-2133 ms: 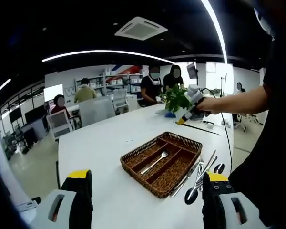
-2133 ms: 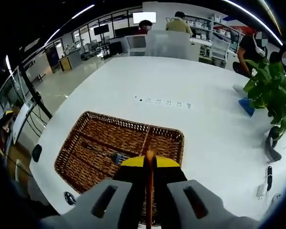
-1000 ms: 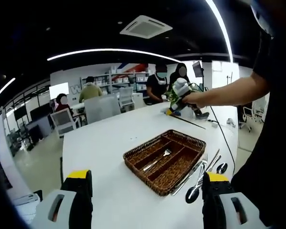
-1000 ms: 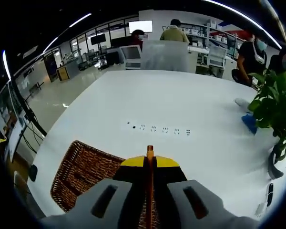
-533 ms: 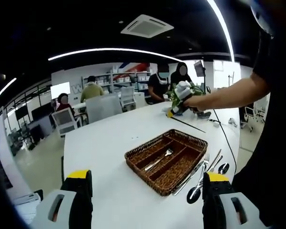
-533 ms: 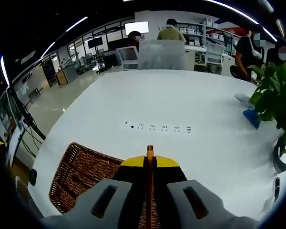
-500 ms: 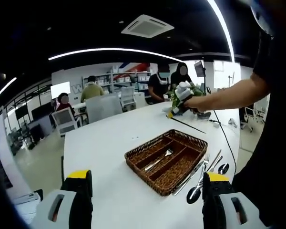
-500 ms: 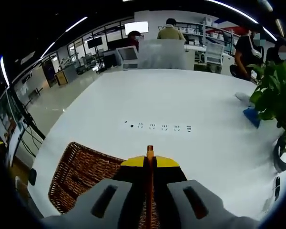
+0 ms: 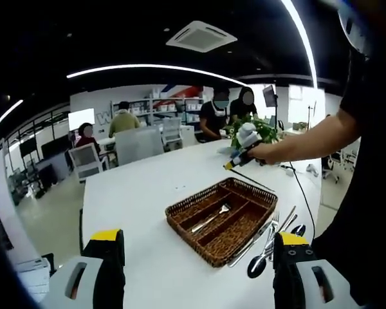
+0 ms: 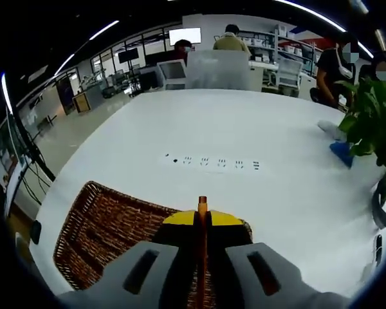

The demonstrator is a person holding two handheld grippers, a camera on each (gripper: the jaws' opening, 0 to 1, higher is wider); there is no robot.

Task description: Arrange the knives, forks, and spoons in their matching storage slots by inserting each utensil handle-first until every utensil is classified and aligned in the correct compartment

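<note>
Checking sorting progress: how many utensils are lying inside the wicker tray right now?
1: a fork lies in a middle slot of the wicker tray. More cutlery lies on the table beside it; the tray walls may hide others.

This is an open-plan office. A long white oval surface [image 10: 257, 129] carries a row of small flush sockets [image 10: 212, 162] and a green potted plant [image 10: 372, 122]. Grey office chairs [image 9: 89, 161] and desks with monitors [image 10: 194, 35] stand around it, people sit or stand at workstations, open shelving [image 9: 167, 116] lines the back wall, and a ceiling air-conditioning cassette [image 9: 201, 35] hangs beside curved strip lights [image 9: 148, 67] on a black ceiling.
</note>
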